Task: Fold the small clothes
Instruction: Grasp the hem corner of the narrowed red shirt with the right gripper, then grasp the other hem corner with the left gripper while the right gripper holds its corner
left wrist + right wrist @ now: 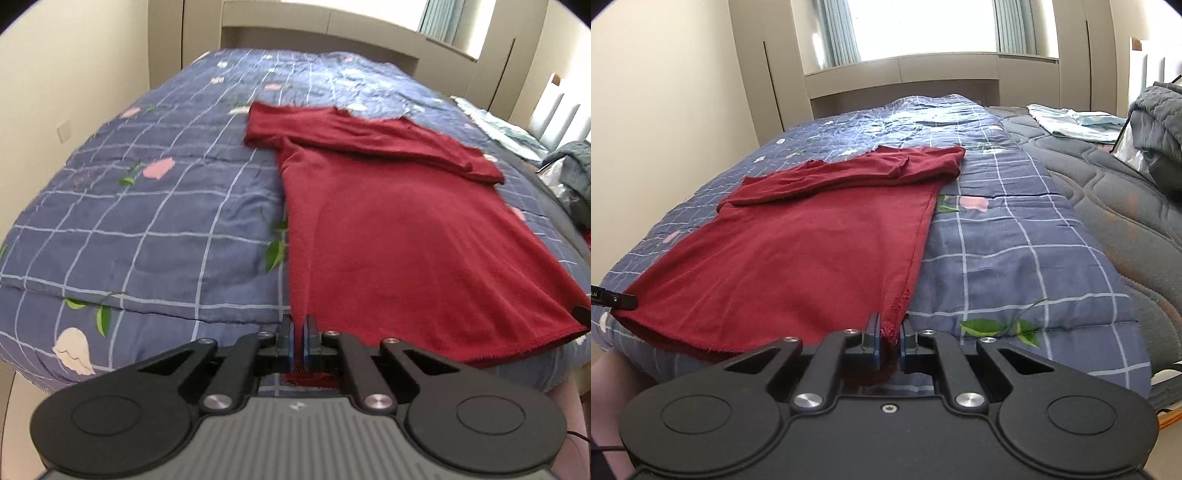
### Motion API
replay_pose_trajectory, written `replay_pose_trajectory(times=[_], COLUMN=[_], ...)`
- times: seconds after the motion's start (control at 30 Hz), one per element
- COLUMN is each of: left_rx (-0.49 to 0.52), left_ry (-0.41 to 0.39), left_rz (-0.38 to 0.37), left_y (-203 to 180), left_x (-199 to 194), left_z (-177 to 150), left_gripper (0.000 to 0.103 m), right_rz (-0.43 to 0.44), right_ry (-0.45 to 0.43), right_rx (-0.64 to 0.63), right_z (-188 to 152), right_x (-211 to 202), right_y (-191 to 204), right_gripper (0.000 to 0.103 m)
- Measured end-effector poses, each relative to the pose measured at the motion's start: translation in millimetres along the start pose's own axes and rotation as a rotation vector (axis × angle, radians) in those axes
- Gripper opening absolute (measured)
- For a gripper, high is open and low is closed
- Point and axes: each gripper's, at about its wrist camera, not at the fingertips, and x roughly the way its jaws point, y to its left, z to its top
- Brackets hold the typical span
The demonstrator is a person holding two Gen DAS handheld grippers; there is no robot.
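Note:
A dark red t-shirt (406, 206) lies spread on the blue checked quilt (147, 221), its sleeves folded in at the far end. My left gripper (299, 328) is shut on the shirt's near left hem corner, and red cloth bunches behind the pads. In the right wrist view the same red t-shirt (798, 251) runs away from me, and my right gripper (889, 332) is shut on its near right hem corner, whose frayed edge shows between the pads. The tip of the other gripper (617, 299) shows at the shirt's left hem corner.
The quilt (1015, 251) covers a bed with a grey quilted mattress (1108, 206) bare on its right side. A pale blue cloth (1075, 122) and a dark grey bundle (1160, 122) lie at the far right. Walls and a window shelf stand behind the bed.

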Motion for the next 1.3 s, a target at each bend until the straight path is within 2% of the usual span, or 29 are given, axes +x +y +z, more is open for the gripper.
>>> replay_pose_trajectory(times=[0.2,0.5,0.53,0.6,0.63,0.67,0.7,0.73,0.77,0.8,0.87,0.97,1.17,1.3], left_rx=[-0.004,-0.013,-0.009,-0.01,-0.011,-0.01,-0.008,-0.004,0.008,0.02,0.056,0.161,0.429,0.603], left_ry=[-0.02,-0.002,-0.003,0.001,0.003,0.003,-0.003,-0.013,-0.024,-0.032,-0.052,-0.088,-0.095,-0.119], left_rz=[-0.005,0.001,0.0,0.004,0.005,0.005,0.006,0.01,0.019,0.03,0.059,0.108,0.199,0.245], left_y=[5,6,5,5,5,6,7,7,7,5,3,-6,-36,-54], left_x=[-12,-1,-2,-3,-3,-3,-5,-7,-10,-11,-16,-20,-13,-1], left_z=[-7,-14,-13,-14,-14,-14,-15,-16,-18,-19,-22,-29,-51,-68], left_gripper=[0.003,0.005,0.008,0.019,0.035,0.053,0.059,0.067,0.073,0.077,0.093,0.103,0.103,0.103], right_rz=[0.026,0.014,0.014,0.01,0.002,-0.004,-0.018,-0.032,-0.047,-0.054,-0.051,-0.024,0.068,0.071], right_ry=[0.005,0.01,0.005,0.001,-0.001,-0.005,-0.015,-0.023,-0.034,-0.047,-0.072,-0.074,-0.023,0.005], right_rx=[0.025,-0.003,-0.005,-0.017,-0.022,-0.03,-0.04,-0.05,-0.066,-0.082,-0.147,-0.239,-0.372,-0.446], right_z=[3,-4,-4,-4,-4,-4,-5,-6,-6,-7,-9,-11,-24,-33], right_x=[-13,-7,-7,-7,-7,-7,-8,-8,-10,-12,-17,-17,-4,9], right_y=[-3,2,4,6,6,7,8,9,9,10,15,24,51,66], right_gripper=[0.008,0.009,0.01,0.021,0.025,0.034,0.05,0.059,0.072,0.076,0.08,0.088,0.092,0.092])
